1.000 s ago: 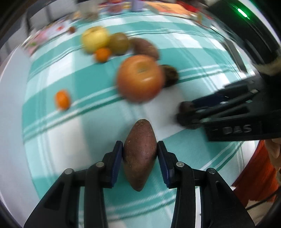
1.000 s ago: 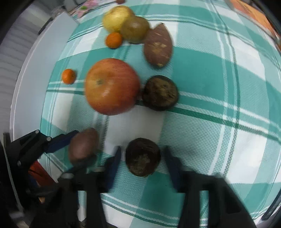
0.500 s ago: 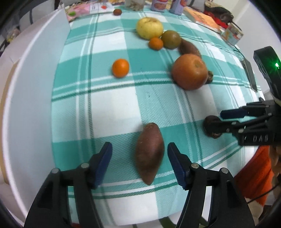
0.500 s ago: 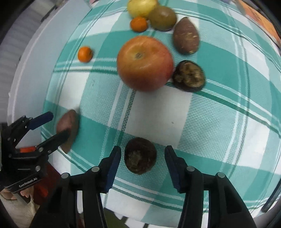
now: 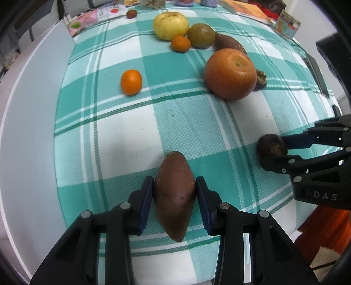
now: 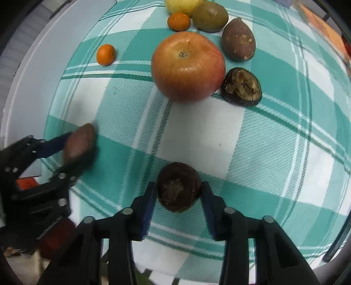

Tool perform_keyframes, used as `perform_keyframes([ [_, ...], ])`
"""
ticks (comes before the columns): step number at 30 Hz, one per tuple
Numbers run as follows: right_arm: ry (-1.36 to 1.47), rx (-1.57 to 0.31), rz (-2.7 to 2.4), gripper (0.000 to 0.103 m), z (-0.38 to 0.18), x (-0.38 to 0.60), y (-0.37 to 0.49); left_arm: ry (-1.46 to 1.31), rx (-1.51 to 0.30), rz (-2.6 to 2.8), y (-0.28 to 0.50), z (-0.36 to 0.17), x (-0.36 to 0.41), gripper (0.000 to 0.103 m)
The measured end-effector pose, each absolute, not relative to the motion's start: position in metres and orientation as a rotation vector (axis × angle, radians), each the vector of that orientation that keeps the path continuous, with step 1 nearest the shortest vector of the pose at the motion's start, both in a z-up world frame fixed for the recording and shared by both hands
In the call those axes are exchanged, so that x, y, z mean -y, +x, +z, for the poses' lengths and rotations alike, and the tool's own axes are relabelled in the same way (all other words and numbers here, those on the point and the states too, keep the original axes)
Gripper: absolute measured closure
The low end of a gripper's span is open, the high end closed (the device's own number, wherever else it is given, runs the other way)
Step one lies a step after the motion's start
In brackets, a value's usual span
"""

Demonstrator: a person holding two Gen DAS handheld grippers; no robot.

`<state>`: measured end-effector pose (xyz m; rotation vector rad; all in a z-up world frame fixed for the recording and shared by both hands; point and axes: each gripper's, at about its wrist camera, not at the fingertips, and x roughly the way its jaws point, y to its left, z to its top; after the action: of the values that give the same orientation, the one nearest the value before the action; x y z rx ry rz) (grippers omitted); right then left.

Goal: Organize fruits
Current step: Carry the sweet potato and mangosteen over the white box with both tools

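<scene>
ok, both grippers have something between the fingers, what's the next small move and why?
Probably lift both straight up: the left gripper is closing on the sweet potato, the right gripper clamps the dark fruit, and both look low over the tablecloth.

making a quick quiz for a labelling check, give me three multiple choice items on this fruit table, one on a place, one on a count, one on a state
1. Where does the dark split-open fruit lie?
A. against the big red-orange fruit
B. beside the lone small orange fruit
C. off the checked cloth

2. How many small orange fruits lie on the cloth?
A. one
B. two
C. four

3. What is between the pads of the left gripper?
A. nothing
B. the yellow fruit
C. the reddish-brown pointed fruit

Answers:
1 A: in the right wrist view it sits right by the big fruit's side.
2 B: one lies alone, the other is in the far cluster.
3 C: both pads press its sides as the jaws close; the right gripper is likewise shut on a dark round fruit.
</scene>
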<state>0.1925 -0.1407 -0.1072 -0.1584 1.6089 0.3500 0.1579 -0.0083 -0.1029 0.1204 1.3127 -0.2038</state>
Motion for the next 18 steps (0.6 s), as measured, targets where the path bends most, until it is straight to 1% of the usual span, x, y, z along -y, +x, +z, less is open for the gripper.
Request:
perform_keyframes([
  [2,-0.156,-1.584,0.361,0.063,-0.098,0.14,0.19,0.082,-1.293,-0.192,0.154,-0.094,-0.002,0.064],
  [5,-0.135,-1.531,0.4,0.063,-0.062,0.14,0.19,-0.014,-1.264,-0.202,0.145,-0.067,-0.021,0.064],
  [8,-0.132,-1.442,0.473,0.063,-0.007,0.123,0.193,-0.12,-1.196,-0.221,0.135,-0.015,-0.052,0.064],
  [9,-0.129,-1.397,0.516,0.063,0.021,0.108,0.195,-0.137,-1.172,-0.221,0.134,0.001,-0.059,0.063],
  [10,-0.128,-1.366,0.552,0.063,0.04,0.095,0.195,-0.155,-1.133,-0.21,0.129,0.025,-0.076,0.063],
  [13,-0.138,-1.301,0.663,0.063,0.075,0.036,0.186,-0.187,-1.07,-0.152,0.126,0.067,-0.126,0.063],
  [15,-0.144,-1.282,0.755,0.063,0.088,-0.012,0.182,-0.192,-1.061,-0.093,0.124,0.076,-0.157,0.063],
  [18,-0.168,-1.289,0.865,0.063,0.081,-0.083,0.165,-0.183,-1.077,0.051,0.121,0.064,-0.211,0.063],
])
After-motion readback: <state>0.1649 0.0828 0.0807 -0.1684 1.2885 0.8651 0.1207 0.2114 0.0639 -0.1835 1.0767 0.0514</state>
